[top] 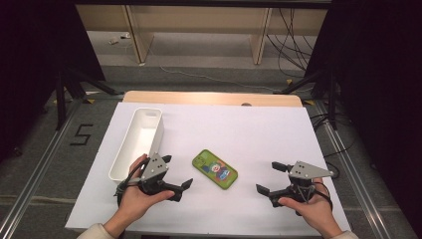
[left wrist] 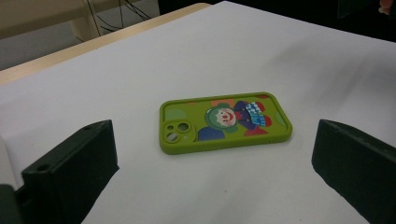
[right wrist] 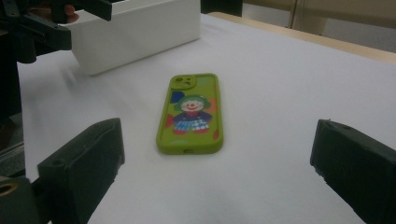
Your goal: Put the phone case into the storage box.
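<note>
Both grippers — left (top: 176, 173), right (top: 266, 178) — gape wide, empty, flanking the green phone (top: 215, 169)

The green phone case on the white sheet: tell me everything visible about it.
The green, rubbery-looking phone case with a cartoon clown print lies flat, printed back up, on the white sheet covering the table. It has rounded corners and a raised camera cut-out at one end. It sits at an angle between the two open claws, right of the white bin. Nothing touches it but the sheet.
</note>
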A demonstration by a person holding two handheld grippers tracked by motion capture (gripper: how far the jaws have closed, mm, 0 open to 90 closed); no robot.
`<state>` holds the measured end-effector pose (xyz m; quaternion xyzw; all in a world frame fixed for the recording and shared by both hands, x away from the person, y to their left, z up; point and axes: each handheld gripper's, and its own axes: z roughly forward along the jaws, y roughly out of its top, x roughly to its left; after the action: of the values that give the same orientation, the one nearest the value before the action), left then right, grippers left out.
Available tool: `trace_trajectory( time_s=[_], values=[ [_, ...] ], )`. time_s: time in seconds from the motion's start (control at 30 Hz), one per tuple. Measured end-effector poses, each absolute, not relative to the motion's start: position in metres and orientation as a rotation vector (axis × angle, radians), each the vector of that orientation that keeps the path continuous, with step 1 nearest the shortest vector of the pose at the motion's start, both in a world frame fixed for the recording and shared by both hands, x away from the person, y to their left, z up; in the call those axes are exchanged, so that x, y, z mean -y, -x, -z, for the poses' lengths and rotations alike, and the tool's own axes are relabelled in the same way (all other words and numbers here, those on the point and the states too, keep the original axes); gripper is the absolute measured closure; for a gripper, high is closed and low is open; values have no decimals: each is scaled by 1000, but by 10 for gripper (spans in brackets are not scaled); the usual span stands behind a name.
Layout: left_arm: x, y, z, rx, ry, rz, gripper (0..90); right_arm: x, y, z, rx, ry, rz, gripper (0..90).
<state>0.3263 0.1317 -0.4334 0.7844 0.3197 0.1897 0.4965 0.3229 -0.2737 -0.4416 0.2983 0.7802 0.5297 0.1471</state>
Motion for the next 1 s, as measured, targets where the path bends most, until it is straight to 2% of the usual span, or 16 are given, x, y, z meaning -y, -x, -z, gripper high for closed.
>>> trace_trajectory(
  time_s=[0.3, 0.37, 0.4, 0.47, 0.53, 0.57, 0.63, 0.67, 0.7, 0.73, 0.8, 0.83, 0.9, 0.93, 0.97, 1.0],
  values=[
    [-131, -327, 434, -769, -1903, -453, 0, 275, -322, 441, -2215, -855, -1541, 71],
    [-132, -326, 433, -771, -1897, -453, 0, 273, -322, 441, -2211, -843, -1547, 104],
    [-132, -326, 433, -771, -1897, -457, 0, 272, -320, 439, -2195, -830, -1555, 178],
    [-132, -326, 433, -773, -1898, -457, 0, 272, -320, 438, -2183, -823, -1561, 190],
    [-131, -326, 434, -772, -1905, -450, 0, 272, -320, 437, -2171, -809, -1547, 305],
    [-131, -326, 434, -773, -1909, -451, 14, 273, -320, 436, -2163, -797, -1544, 453],
    [-131, -325, 434, -780, -1923, -467, 62, 274, -320, 433, -2166, -769, -1544, 645],
    [-131, -325, 435, -784, -1923, -468, 88, 274, -320, 431, -2170, -759, -1538, 645],
    [-131, -325, 435, -785, -1921, -461, 88, 274, -320, 431, -2170, -759, -1538, 728],
    [-131, -325, 435, -786, -1922, -463, 162, 272, -320, 430, -2191, -752, -1508, 833],
    [-131, -325, 436, -797, -1931, -473, 191, 271, -321, 430, -2198, -749, -1491, 869],
    [-130, -325, 437, -797, -1937, -461, 275, 267, -323, 430, -2220, -738, -1467, 900],
    [-130, -325, 437, -809, -1951, -463, 308, 265, -323, 430, -2226, -736, -1459, 900],
    [-129, -326, 437, -814, -1964, -478, 438, 259, -326, 430, -2240, -719, -1440, 900],
    [-128, -326, 437, -818, -1966, -481, 438, 259, -326, 430, -2240, -719, -1440, 900],
    [-127, -327, 436, -815, -1977, -484, 569, 254, -329, 431, -2258, -707, -1421, 900]
  ],
)
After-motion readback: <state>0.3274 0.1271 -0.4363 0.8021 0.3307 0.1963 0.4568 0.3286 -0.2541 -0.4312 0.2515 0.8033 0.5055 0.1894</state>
